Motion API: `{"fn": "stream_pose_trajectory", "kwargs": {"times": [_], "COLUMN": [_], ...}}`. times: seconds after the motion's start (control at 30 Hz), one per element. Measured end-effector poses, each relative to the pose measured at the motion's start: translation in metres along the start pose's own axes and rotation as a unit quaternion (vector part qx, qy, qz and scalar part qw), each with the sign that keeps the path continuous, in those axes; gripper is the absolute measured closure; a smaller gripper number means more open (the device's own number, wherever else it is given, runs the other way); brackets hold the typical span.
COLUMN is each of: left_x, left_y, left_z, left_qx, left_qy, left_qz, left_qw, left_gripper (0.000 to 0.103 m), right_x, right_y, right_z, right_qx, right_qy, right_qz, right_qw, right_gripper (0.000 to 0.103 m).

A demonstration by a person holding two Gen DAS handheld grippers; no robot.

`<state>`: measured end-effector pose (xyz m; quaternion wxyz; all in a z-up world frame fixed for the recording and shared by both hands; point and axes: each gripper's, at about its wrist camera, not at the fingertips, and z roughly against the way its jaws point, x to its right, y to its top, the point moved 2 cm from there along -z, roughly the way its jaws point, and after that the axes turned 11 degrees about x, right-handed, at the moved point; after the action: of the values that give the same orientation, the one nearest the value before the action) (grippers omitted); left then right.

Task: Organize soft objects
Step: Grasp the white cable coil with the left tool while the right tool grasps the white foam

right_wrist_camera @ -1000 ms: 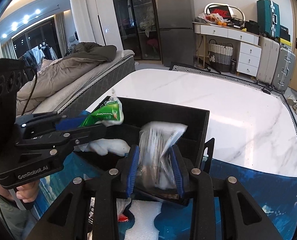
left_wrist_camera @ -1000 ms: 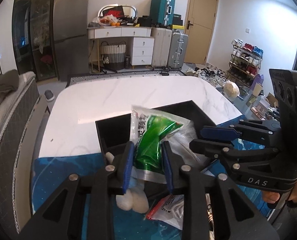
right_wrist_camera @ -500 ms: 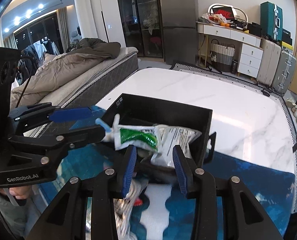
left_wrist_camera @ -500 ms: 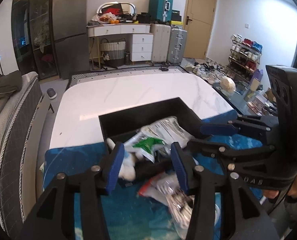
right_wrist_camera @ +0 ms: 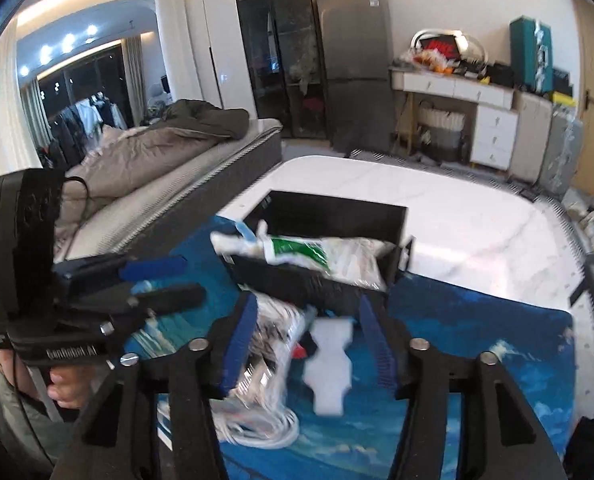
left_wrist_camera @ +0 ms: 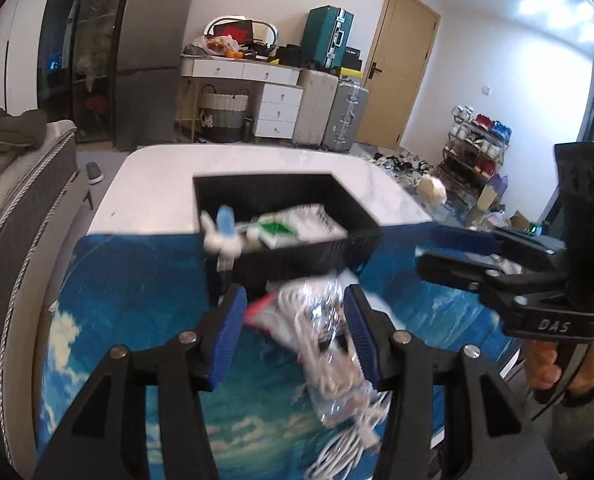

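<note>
Black bin (left_wrist_camera: 361, 236) sat on the white tabletop (left_wrist_camera: 157, 184) at the far edge of the blue mat (left_wrist_camera: 137, 292). Already inside: green-printed pouch (right_wrist_camera: 297, 250), clear packet (right_wrist_camera: 357, 260), and a white soft item with a blue tip (left_wrist_camera: 221, 232) hanging over the near-left rim. Left gripper (left_wrist_camera: 295, 334) was spread, holding nothing, above the bagged white cable bundle (left_wrist_camera: 329, 344) that lay on the mat. Right gripper (right_wrist_camera: 307, 338) had its jaws opening, nothing pinched; a white foam piece (right_wrist_camera: 329, 364) lay on the mat beneath it. Judged about halfway: three items binned, at least the cable bag, foam piece and a red-edged packet (left_wrist_camera: 263, 314) left on the mat.
</note>
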<state>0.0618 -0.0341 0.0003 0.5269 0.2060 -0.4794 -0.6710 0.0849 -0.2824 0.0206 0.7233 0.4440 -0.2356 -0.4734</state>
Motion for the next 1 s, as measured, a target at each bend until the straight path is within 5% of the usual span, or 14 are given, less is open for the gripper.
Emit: {"fn": "stream_pose_trajectory", "kwargs": {"times": [0.33, 0.53, 1.0], "left_x": [-0.013, -0.001, 0.051], "left_y": [-0.072, -0.085, -0.074], "left_z": [0.0, 0.018, 0.025], "left_qx": [-0.07, -0.056, -0.093], "left_qy": [-0.007, 0.016, -0.056], "left_qz": [0.08, 0.029, -0.017], "left_qw": [0.9943, 0.9979, 0.9939], "left_gripper": [0.052, 0.051, 0.048], "right_x": [0.014, 0.0, 0.008], "right_y": [-0.085, -0.119, -0.108], "right_z": [0.006, 0.025, 0.022], "right_qx": [-0.034, -0.007, -0.028], "right_qy": [-0.038, -0.073, -0.065], "right_qz": [-0.082, -0.069, -0.086], "right_qw": [0.995, 0.995, 0.994], "right_gripper": [0.043, 0.043, 0.043]}}
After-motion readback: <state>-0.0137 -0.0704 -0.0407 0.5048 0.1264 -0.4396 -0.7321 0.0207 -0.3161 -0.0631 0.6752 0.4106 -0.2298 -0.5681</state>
